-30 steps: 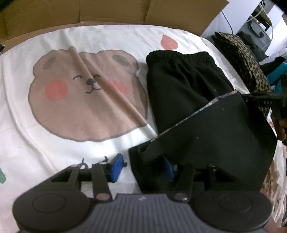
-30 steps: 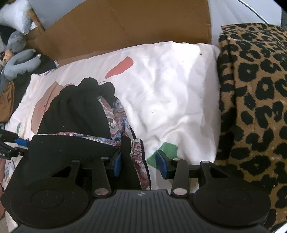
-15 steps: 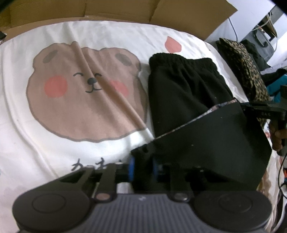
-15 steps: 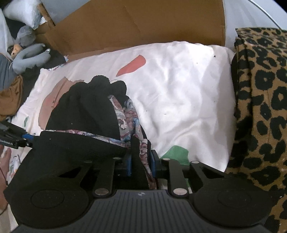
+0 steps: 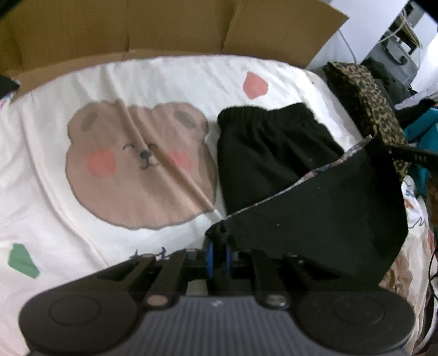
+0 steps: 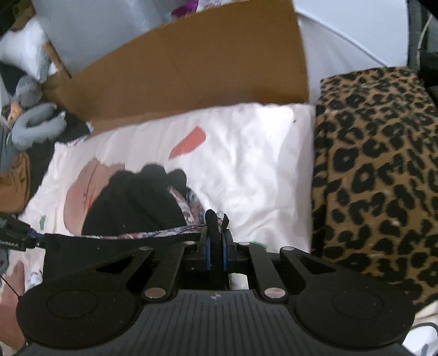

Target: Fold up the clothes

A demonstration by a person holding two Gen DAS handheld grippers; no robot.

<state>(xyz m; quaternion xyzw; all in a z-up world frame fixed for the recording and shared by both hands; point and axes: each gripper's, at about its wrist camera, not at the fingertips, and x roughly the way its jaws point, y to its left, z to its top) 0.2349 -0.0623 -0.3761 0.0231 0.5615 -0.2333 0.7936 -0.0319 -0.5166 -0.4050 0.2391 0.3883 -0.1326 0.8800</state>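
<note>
A black garment with an elastic waistband and patterned lining lies on the white bear-print sheet. Its near edge is raised and stretched between both grippers. My left gripper pinches the near left corner, its blue pads still closing on the cloth. In the right wrist view the garment lies left of centre, and my right gripper pinches the near right corner, jaws also closing with black cloth and lining bunched between them. The right gripper's tip shows at the far right of the left view.
Flattened cardboard stands along the bed's far side. A leopard-print cloth lies along the right edge of the bed. A grey plush toy and other clothes sit at the far left. A person's hand shows at the lower left.
Both grippers went from open beside the garment's near corners to closed on them. Both then rose, lifting the near edge off the sheet.
</note>
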